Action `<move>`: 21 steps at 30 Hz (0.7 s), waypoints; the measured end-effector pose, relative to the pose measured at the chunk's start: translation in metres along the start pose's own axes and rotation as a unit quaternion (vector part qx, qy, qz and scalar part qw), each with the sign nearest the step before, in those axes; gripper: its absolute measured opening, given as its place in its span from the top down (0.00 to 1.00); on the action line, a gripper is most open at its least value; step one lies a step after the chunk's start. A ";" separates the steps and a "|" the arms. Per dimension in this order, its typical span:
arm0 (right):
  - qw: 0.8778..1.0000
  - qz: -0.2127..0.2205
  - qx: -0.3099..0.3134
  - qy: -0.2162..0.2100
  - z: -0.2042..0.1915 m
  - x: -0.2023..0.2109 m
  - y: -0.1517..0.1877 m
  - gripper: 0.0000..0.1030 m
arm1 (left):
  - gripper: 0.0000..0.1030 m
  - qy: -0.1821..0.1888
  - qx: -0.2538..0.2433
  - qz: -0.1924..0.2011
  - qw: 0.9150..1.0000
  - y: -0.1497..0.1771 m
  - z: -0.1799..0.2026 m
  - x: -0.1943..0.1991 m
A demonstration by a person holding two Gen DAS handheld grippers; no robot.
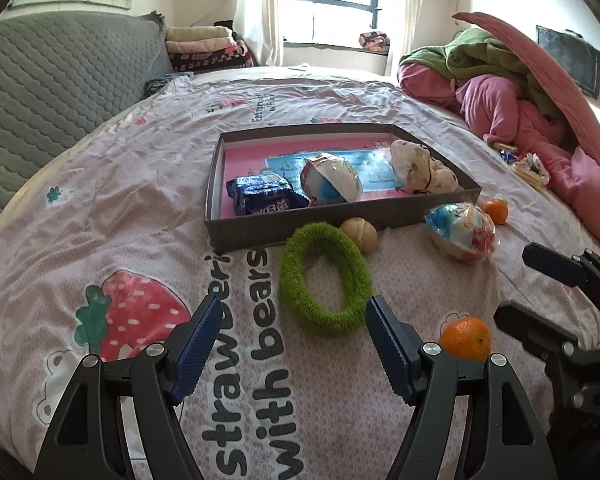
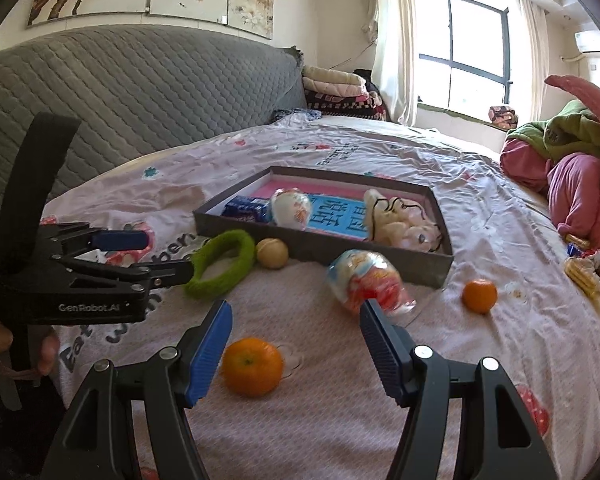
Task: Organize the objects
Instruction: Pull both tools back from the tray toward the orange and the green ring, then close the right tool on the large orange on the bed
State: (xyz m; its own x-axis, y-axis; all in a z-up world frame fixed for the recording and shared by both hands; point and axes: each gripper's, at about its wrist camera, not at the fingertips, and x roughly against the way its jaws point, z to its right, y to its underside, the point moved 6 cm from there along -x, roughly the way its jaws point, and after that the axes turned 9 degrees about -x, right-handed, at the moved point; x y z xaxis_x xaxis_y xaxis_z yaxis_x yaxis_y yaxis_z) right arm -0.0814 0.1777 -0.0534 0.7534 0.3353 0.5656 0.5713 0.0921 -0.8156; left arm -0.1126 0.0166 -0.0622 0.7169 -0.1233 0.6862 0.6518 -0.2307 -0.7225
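Below: left gripper (image 1: 288,322) and right gripper (image 2: 294,330), both spread, empty. Green ring (image 1: 324,278) at 12 o'clock of left gripper; orange (image 2: 252,366) between right fingers; tray (image 2: 320,246) beyond.

Hidden and unclear spots

The near orange (image 1: 466,338) sits partly behind a finger; the wrapped egg (image 2: 364,280) is blurred; snack labels are unreadable.

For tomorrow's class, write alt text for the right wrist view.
The open right gripper hovers over a round orange tangerine on a pink printed bedsheet. Beyond, a shallow grey cardboard box holds packaged snacks; the open left gripper nears a fuzzy green ring.
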 end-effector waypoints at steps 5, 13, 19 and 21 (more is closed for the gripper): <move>1.000 -0.019 0.004 -0.010 -0.010 -0.004 0.010 0.36 | 0.27 0.000 0.001 -0.004 1.000 0.002 -0.001 -0.002; 0.998 -0.054 0.016 -0.010 -0.018 -0.016 0.026 0.36 | 0.27 0.001 0.006 -0.012 1.000 0.006 -0.004 -0.008; 0.998 -0.068 0.007 -0.011 -0.015 -0.023 0.032 0.36 | 0.27 0.003 0.006 -0.018 1.000 0.007 -0.004 -0.011; 0.997 -0.073 0.004 -0.013 -0.015 -0.026 0.034 0.36 | 0.27 0.003 0.005 -0.020 1.000 0.007 -0.004 -0.012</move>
State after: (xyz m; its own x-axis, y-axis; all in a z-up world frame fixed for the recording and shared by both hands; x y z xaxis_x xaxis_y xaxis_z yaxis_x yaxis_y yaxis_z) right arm -0.0769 0.1585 -0.0936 0.6534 0.3426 0.6751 0.6717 0.1488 -0.7257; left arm -0.1174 0.0130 -0.0750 0.6888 -0.1210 0.7148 0.6823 -0.2253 -0.6955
